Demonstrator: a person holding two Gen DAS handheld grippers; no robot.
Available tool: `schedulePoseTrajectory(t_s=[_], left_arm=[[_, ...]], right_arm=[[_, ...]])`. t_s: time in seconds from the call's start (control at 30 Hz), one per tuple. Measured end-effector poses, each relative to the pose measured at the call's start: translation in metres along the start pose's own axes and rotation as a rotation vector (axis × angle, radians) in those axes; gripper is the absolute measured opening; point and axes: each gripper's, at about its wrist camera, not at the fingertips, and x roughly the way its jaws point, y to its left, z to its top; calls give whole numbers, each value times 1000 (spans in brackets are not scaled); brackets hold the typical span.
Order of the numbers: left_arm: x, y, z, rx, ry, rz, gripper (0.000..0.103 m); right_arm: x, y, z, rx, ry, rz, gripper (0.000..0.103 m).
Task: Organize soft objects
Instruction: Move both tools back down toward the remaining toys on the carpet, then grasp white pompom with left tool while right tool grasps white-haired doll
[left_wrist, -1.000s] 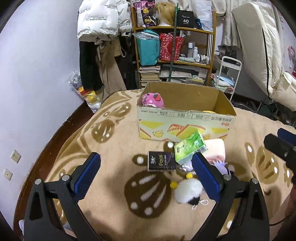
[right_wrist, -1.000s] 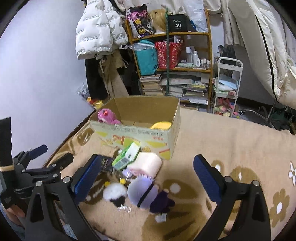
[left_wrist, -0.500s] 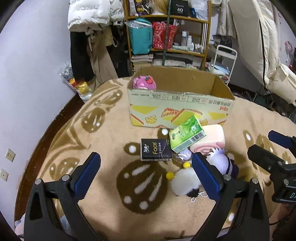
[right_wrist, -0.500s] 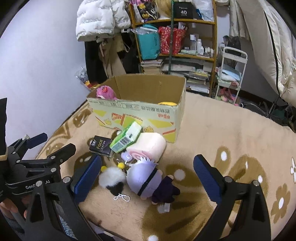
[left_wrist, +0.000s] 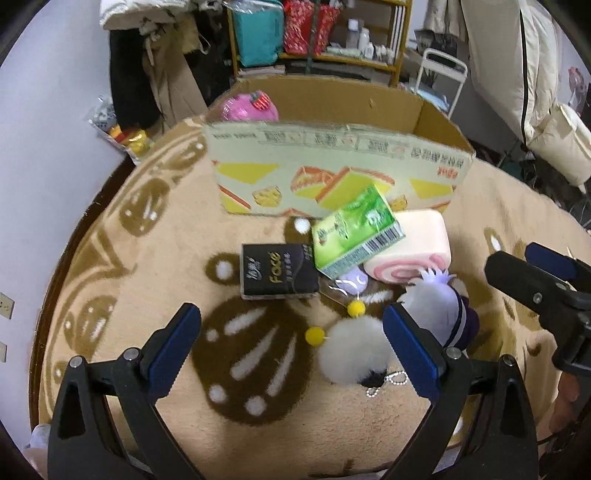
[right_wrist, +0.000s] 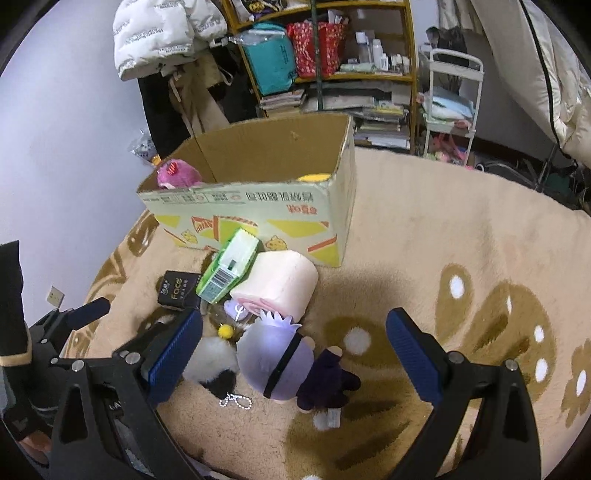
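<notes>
While both sets of blue-padded jaws stand wide apart and hold nothing, the left gripper (left_wrist: 291, 338) hovers over the brown-and-tan patterned blanket (left_wrist: 140, 266), with a white fluffy pompom keychain (left_wrist: 352, 349) just inside its right finger. The right gripper (right_wrist: 293, 345) hangs above a purple-headed plush doll (right_wrist: 275, 363) in dark clothes, lying on its side and touching the pompom. The pompom's bead chain (right_wrist: 236, 400) trails toward the camera, and its two yellow balls (left_wrist: 356, 308) sit on the far side.

Beyond these lies a tight heap. A black tissue pack (left_wrist: 277, 271) lies flat, printed "Face" in gold. A green tissue pack (left_wrist: 354, 230) with a barcode leans tilted across a pink swirl-roll plush (left_wrist: 410, 247), its edge overlapping the black pack. A small lilac item in clear wrapping (left_wrist: 352, 278) is tucked under them; what it is cannot be told.

Directly behind the heap stands an open cardboard box (right_wrist: 258, 210) with yellow cake pictures and upside-down Chinese print along its rim, too blurred to read. Inside it, a pink plush with a strawberry (left_wrist: 249, 107) sits in the left corner and something yellow (right_wrist: 314, 178) shows at the right.

Farther back are a wooden shelf (right_wrist: 332, 77) of bags and books, a white puffer jacket (right_wrist: 162, 37) with small unreadable lettering, and a white trolley (right_wrist: 452, 107).
</notes>
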Motion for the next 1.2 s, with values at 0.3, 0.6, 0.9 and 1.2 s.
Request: schedulePoseTrajectory(t_s=[0.3, 0.6, 0.9, 1.2], left_arm=[[26, -12, -2, 38, 111, -25, 98], [51, -18, -2, 54, 214, -76, 98], [74, -20, -3, 48, 286, -79, 98], [88, -7, -3, 33, 317, -77, 98]], right_arm=[[21, 0, -1, 15, 64, 5, 103], [43, 3, -4, 1, 143, 9, 103], [63, 4, -12, -25, 229, 1, 103], [75, 0, -20, 2, 299, 23, 90]])
